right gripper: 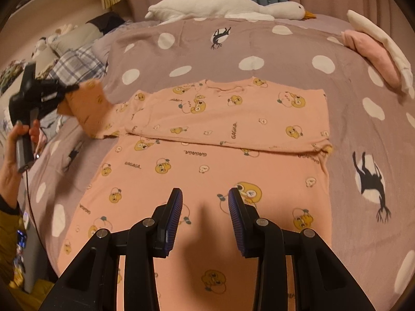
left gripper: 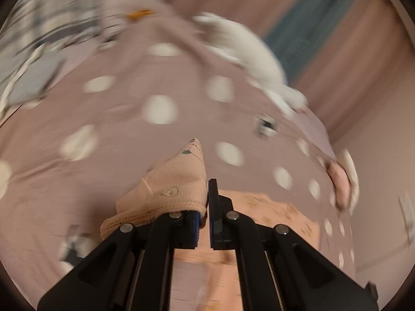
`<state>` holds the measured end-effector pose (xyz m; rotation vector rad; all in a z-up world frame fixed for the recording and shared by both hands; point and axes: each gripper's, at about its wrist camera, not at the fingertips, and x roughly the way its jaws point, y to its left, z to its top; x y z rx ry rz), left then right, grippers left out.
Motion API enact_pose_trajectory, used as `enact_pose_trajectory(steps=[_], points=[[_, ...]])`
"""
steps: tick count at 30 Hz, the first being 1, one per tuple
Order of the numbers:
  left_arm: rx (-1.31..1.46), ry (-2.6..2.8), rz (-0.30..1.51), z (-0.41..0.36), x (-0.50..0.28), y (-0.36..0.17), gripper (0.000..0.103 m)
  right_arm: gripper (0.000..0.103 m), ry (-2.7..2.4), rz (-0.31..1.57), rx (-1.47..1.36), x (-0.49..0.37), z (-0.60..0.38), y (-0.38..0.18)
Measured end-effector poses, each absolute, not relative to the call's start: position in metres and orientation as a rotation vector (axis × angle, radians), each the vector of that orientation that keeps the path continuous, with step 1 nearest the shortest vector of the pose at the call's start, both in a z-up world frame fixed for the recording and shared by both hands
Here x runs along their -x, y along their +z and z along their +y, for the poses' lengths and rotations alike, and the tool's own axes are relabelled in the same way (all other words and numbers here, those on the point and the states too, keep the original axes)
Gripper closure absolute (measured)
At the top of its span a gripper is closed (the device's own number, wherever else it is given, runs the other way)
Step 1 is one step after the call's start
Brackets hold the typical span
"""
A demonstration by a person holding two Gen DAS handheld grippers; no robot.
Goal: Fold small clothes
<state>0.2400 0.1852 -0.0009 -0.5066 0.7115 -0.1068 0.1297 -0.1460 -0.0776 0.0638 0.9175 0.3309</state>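
1. The peach pyjama top (right gripper: 207,171) with yellow cartoon prints lies spread on the polka-dot bed cover (right gripper: 363,140), filling the centre of the right wrist view.
2. The left gripper (right gripper: 68,88), at the left edge of that view, is clamped on the top's sleeve (left gripper: 179,181), lifted off the bed.
3. The right gripper (right gripper: 205,202) hovers over the top's lower part, jaws apart, holding nothing.
4. A plush goose (right gripper: 233,6) lies along the bed's upper edge.

1. One peach shirt (right gripper: 202,160) is lying on one dotted blanket (right gripper: 363,134).
2. One goose toy (right gripper: 223,6) is lying behind.
3. Two grippers are showing: left gripper (right gripper: 71,88), right gripper (right gripper: 205,202).
4. One hand (right gripper: 15,153) is showing.
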Motion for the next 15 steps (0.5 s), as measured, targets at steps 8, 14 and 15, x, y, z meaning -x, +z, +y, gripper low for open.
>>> enact_pose_trajectory(steps=[8, 14, 15], points=[[0.297, -0.334, 0.818, 0.016, -0.246, -0.017, 0.1, 0.067, 0.274, 0.887, -0.167, -0.111, -0.187, -0.078], [0.165, -0.336, 0.998, -0.062, -0.254, -0.082, 0.055, 0.067, 0.223, 0.884, -0.247, -0.099, -0.218, -0.082], [0.162, -0.335, 1.027, -0.065, -0.254, -0.089, 0.042, 0.067, 0.218, 0.883, -0.263, -0.098, -0.223, -0.082]])
